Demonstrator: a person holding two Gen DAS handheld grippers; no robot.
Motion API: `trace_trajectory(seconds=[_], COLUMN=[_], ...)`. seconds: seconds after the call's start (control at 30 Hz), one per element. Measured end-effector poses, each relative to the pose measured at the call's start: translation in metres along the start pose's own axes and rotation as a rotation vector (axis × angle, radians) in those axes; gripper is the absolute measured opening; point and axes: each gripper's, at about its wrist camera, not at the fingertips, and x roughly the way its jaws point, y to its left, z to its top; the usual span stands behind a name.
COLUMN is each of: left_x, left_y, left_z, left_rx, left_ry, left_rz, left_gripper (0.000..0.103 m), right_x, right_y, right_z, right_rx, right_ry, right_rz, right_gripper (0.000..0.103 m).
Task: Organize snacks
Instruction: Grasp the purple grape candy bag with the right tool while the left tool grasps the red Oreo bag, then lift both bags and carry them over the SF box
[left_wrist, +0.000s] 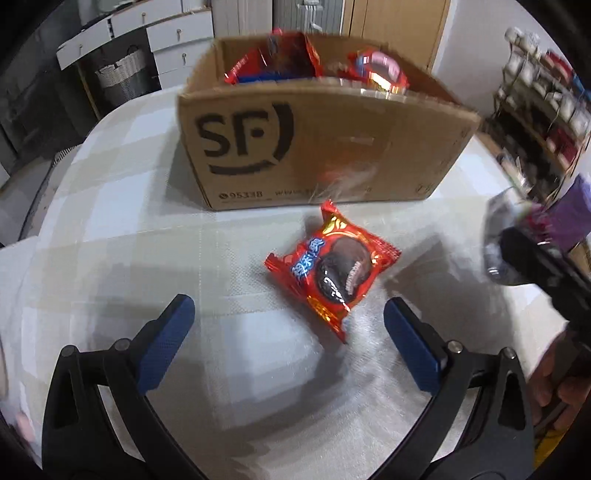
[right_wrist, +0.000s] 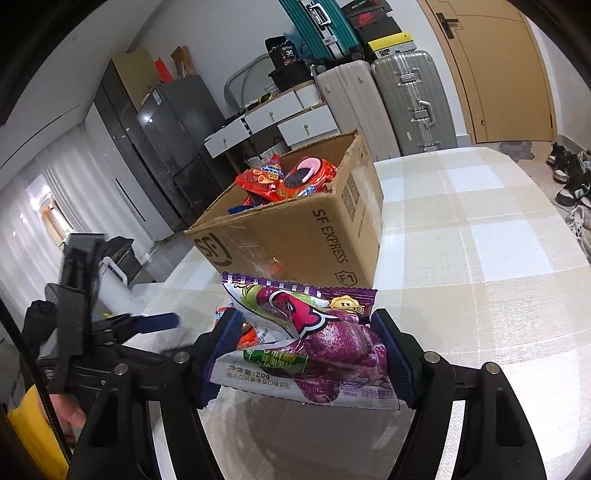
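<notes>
A red chocolate-pie packet lies flat on the checked tablecloth, just in front of the SF cardboard box. My left gripper hangs open above the cloth, and the packet's near corner reaches between its blue pads without touching them. My right gripper is shut on a purple candy packet, held off the table short of the box. Several red snack packets fill the box. In the left wrist view the right gripper is a blur at the right edge.
The table stretches away to the right of the box. Suitcases, white drawers and a dark fridge stand behind it. Shoes lie on the floor at far right. A hand grips the right tool's handle.
</notes>
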Motion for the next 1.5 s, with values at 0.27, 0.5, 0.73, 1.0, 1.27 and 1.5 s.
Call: trace_trajectory(seconds=[0.27, 0.5, 0.73, 1.0, 1.27, 1.5], left_x=[0.025, 0.015, -0.02, -0.095, -0.167, -0.201], left_y=[-0.019, -0.018, -0.004, 0.032, 0.031, 0.017], left_z=[0.015, 0.016, 0.005, -0.035, -0.077, -0.091], left_rx=[0.084, 0.093, 0.065, -0.034, -0.082, -0.061], left_ry=[0.042, 0.001, -0.04, -0.116, -0.208, -0.257], left_rz=[0.002, -0.07, -0.085, -0.101, -0.158, -0.177], left_gripper=[0.099, 0.045, 0.043, 0.043, 0.043, 0.043], right_x=[-0.007, -0.011, -0.007, -0.015, -0.063, -0.097], right_y=[0.006, 0.006, -0.001, 0.002, 0.041, 0.084], right_z=[0.0, 0.0, 0.0, 0.0, -0.012, -0.019], right_rx=[-0.024, -0.024, 0.005, 0.035, 0.036, -0.009], right_ry=[-0.016, -0.028, -0.02, -0.027, -0.05, -0.073], right_rz=[0.009, 0.023, 0.019, 0.076, 0.146, 0.164], right_gripper=[0.073, 0.073, 0.073, 0.073, 0.073, 0.073])
